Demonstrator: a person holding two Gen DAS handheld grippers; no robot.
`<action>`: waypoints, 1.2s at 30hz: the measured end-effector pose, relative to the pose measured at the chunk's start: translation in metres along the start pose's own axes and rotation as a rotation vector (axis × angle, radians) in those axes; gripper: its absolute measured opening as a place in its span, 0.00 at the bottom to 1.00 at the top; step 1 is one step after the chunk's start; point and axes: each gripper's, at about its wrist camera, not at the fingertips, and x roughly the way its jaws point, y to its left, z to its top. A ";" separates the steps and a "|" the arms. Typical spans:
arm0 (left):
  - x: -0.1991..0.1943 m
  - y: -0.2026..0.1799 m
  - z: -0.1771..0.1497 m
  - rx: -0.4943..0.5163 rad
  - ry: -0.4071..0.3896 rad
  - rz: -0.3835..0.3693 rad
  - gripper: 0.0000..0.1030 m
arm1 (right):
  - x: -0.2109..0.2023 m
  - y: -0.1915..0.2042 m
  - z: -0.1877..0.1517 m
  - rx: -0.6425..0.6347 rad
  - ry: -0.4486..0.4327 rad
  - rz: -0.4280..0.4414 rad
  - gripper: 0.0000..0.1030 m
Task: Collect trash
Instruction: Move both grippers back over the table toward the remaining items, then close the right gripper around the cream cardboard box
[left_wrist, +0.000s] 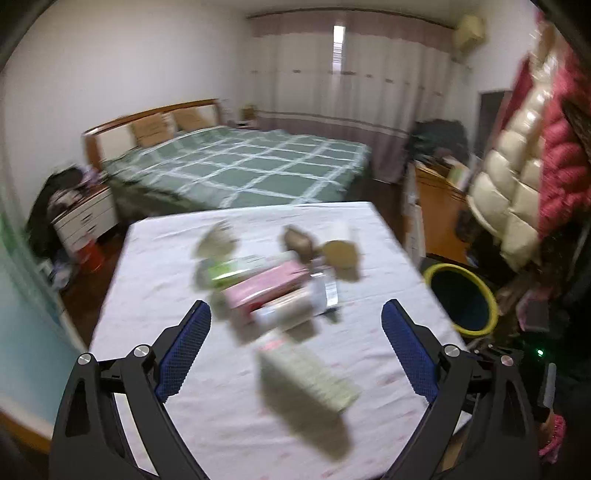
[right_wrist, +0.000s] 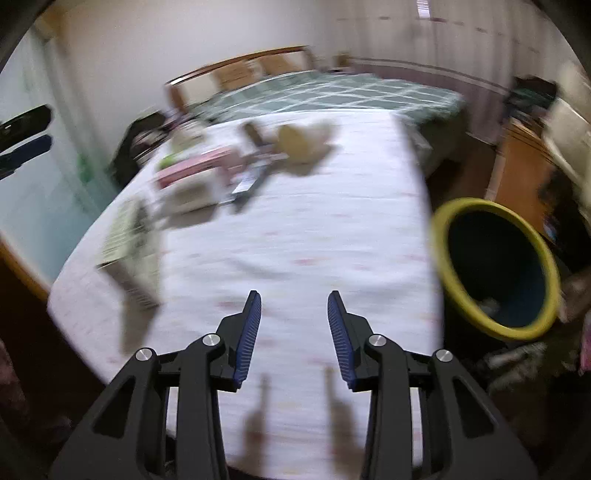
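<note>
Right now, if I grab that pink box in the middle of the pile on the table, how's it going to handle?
The pink box looks like thin cardboard, so probably light and easy to crush. Its flat sides should not roll. It sits among other trash, partly under a white packet, so lifting it may drag neighbours. The picture is blurred, so this is a guess.

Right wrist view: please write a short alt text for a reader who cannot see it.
The right gripper, open and empty, hovers over a table in a bedroom. Blurred trash lies at the far left; a yellow-rimmed bin stands beside the table's right edge.
</note>
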 end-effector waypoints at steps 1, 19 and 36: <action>-0.005 0.015 -0.006 -0.026 0.001 0.023 0.90 | 0.002 0.011 0.001 -0.024 0.006 0.029 0.35; -0.015 0.076 -0.050 -0.143 0.017 0.051 0.90 | 0.055 0.108 0.012 -0.191 0.042 0.179 0.35; -0.008 0.070 -0.053 -0.144 0.046 0.036 0.90 | 0.077 0.110 0.034 -0.196 0.044 0.204 0.41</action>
